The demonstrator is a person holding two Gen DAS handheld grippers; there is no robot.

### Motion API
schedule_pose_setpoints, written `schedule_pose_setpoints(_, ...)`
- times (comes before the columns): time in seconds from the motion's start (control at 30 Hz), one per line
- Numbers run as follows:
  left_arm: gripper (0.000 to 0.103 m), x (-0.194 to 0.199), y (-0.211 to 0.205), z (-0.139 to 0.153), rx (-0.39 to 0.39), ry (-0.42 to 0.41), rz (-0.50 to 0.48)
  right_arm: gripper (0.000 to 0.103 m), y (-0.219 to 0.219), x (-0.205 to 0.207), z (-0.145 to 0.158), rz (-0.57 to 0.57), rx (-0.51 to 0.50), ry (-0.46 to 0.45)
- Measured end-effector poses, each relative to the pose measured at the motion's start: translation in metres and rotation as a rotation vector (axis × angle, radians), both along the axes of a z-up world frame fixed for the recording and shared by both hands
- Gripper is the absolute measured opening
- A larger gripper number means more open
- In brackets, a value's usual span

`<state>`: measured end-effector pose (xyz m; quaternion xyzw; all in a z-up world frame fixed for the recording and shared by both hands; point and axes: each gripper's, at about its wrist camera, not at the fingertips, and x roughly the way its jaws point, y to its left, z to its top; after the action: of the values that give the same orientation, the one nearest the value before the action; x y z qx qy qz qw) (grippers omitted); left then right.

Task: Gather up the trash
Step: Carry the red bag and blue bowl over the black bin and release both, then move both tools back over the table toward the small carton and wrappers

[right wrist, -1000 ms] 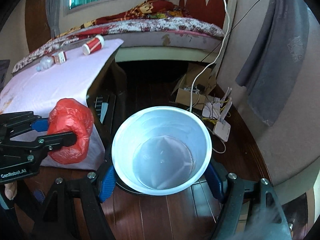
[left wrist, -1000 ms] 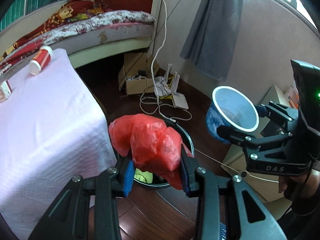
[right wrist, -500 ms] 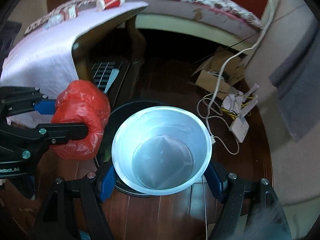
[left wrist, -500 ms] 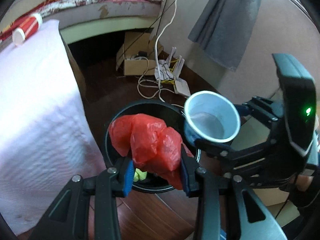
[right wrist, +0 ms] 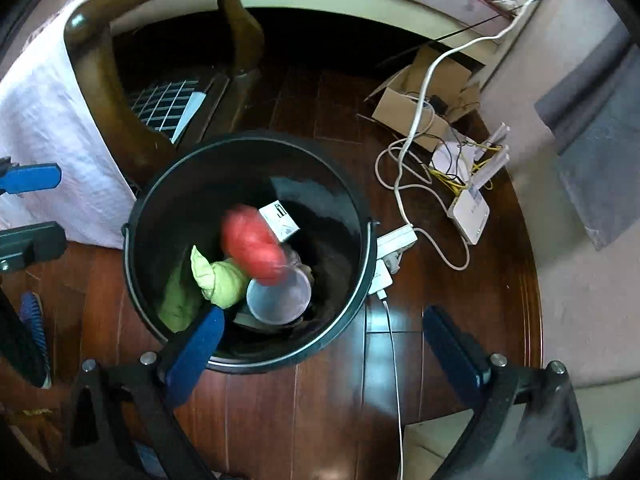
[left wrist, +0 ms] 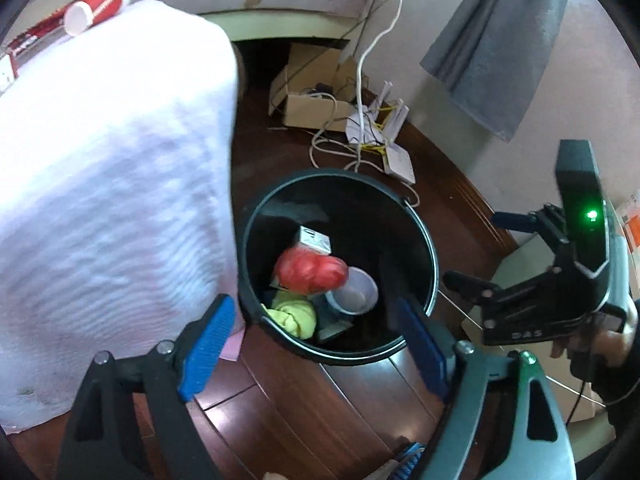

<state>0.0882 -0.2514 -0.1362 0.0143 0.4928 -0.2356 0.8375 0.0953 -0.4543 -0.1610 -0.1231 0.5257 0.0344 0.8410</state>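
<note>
- Left wrist view looks down into the round black plastic bin (left wrist: 416, 216) on the dark wooden floor; the left gripper (left wrist: 316, 350) hangs over its 6 o'clock rim with jaws spread wide and nothing between them.
- Right gripper (right wrist: 320, 344) is likewise released, jaws apart and empty, over the bin's near rim.
- Inside the bin lie one crumpled red plastic bag (left wrist: 312, 270), one pale blue paper cup (left wrist: 352, 296) at its 4 o'clock and touching it, one yellow-green cloth wad (left wrist: 294, 314) at its 7 o'clock, and one small white carton (left wrist: 316, 238) at its 12 o'clock.
- Bag is blurred in the right wrist view, so it may not have settled.
- Remaining trash seen on the white-clothed table (left wrist: 100, 184): one red-and-white paper cup (left wrist: 98, 6) lying on its side at the far 11 o'clock edge, and part of one small box (left wrist: 6, 74) at the left margin; I cannot tell whether more lies beyond.
- My judgement: the lying cup is light, thin-walled and easily crushed, and it may roll; take it across the middle of its body with a gentle squeeze.
- The box looks light and stiff; pinching its two flat faces should hold it.
</note>
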Motion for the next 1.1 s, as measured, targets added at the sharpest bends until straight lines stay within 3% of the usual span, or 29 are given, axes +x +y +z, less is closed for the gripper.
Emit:
schedule_pose_setpoints(0.33, 0.085, -0.022, 0.038, 0.044, 0.029, -0.119, 0.033, 0.103, 0.035, -0.024, 0.033, 0.004, 0.006, -0.064)
schedule_pose_setpoints(0.63, 0.087, -0.028, 0.089, 0.084, 0.039, -0.219, 0.097, 0.103, 0.088, -0.040, 0.089, 0.017, 0.065, -0.191)
schedule_pose_setpoints(0.9, 0.091, -0.023, 0.133, 0.098, 0.058, -0.272, 0.192, 0.103, 0.146, -0.038, 0.130, 0.061, 0.138, -0.289)
schedule_pose_setpoints(1.1, 0.093, -0.017, 0.175, 0.108, 0.075, -0.303, 0.276, 0.103, 0.189, -0.028, 0.142, 0.091, 0.174, -0.347)
